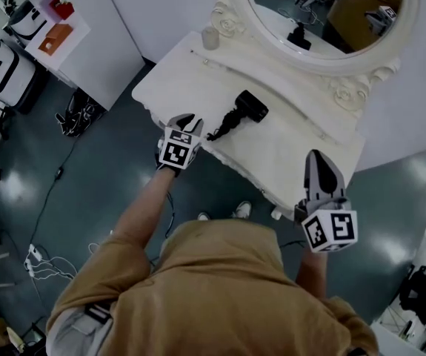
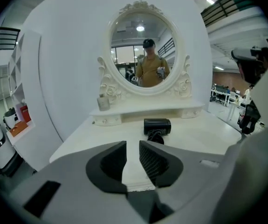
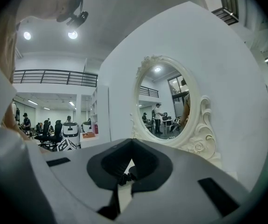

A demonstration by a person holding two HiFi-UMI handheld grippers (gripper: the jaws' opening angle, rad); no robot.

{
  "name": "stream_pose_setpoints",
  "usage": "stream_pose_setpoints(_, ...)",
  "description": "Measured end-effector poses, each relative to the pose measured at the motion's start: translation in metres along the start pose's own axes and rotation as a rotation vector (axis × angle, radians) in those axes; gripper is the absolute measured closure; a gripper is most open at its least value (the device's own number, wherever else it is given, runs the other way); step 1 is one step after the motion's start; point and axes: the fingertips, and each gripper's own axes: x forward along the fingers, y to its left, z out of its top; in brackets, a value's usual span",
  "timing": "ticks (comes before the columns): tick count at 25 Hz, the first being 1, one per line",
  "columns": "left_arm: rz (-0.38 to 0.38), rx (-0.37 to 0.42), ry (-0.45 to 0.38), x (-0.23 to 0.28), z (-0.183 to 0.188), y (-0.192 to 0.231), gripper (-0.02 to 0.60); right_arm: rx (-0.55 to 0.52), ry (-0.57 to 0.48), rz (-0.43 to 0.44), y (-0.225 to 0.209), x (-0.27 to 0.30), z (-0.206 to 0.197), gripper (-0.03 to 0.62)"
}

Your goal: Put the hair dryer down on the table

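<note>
The hair dryer (image 1: 246, 110) is down, lying flat on the white worktop (image 1: 190, 80) in front of the oval mirror (image 1: 324, 21), with its handle angled toward the front edge. Your left hand-held gripper (image 1: 190, 119) hovers at that edge, near the handle but clear of it, its jaws a narrow gap apart with nothing between them. Your right hand-held gripper (image 1: 318, 156) hangs off the worktop's right end, well apart from the dryer, its jaw tips pressed together and empty.
</note>
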Motion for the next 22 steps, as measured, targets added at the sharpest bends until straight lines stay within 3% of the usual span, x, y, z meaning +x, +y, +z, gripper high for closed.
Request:
stream_pose_setpoints(3,0.005,0.005,-0.077,-0.030,0.020,0.011,0.576,-0.014,-0.008,-0.001,0.010,-0.001,0.007,0.591)
stream_pose_setpoints(8,-0.011,0.046,-0.209,-0.084,0.064,0.019,0.578,-0.025,-0.029,-0.006,0.024,-0.001,0.018,0.591)
stream_pose_setpoints(22,0.066,0.027,-0.588,-0.236,0.153,0.054,0.578,-0.066,-0.100,-0.004,0.059,-0.010,0.056,0.591)
